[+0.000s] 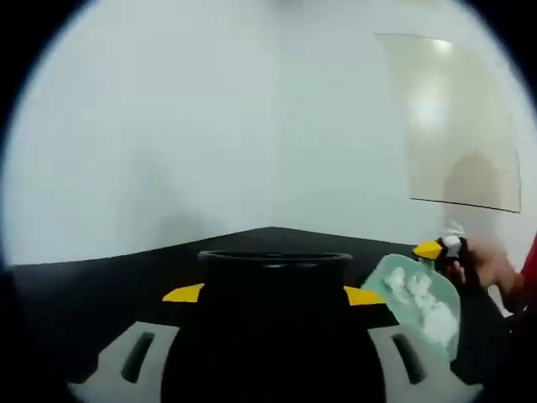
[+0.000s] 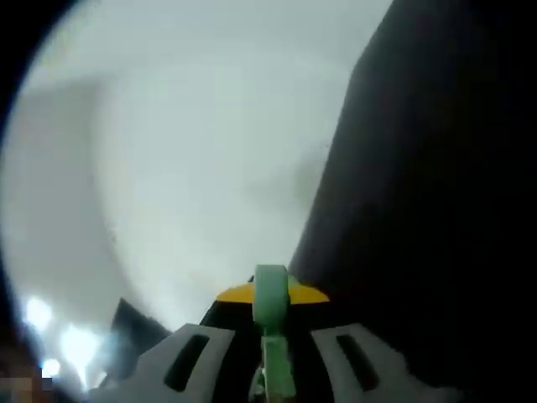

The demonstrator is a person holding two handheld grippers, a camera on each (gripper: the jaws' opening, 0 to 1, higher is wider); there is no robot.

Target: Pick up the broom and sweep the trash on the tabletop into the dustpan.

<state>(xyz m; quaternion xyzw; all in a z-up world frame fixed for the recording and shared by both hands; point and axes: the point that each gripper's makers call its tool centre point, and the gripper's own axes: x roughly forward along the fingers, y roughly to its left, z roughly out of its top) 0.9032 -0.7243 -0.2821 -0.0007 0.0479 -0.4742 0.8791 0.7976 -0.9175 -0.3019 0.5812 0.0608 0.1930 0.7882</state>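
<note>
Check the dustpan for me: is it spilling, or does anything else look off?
Nothing stands out. The mint-green dustpan is lifted and tilted above the black tabletop, and the white trash sits inside it; no spill shows. The right gripper is clamped on its green handle.

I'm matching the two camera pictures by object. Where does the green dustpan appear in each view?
Left gripper view: the dustpan is at lower right, tilted, with white trash in it, held by the right tool.
Right gripper view: its green handle rises at bottom centre, between that view's own jaws.
Shared landmark: the pale wall behind.
</note>
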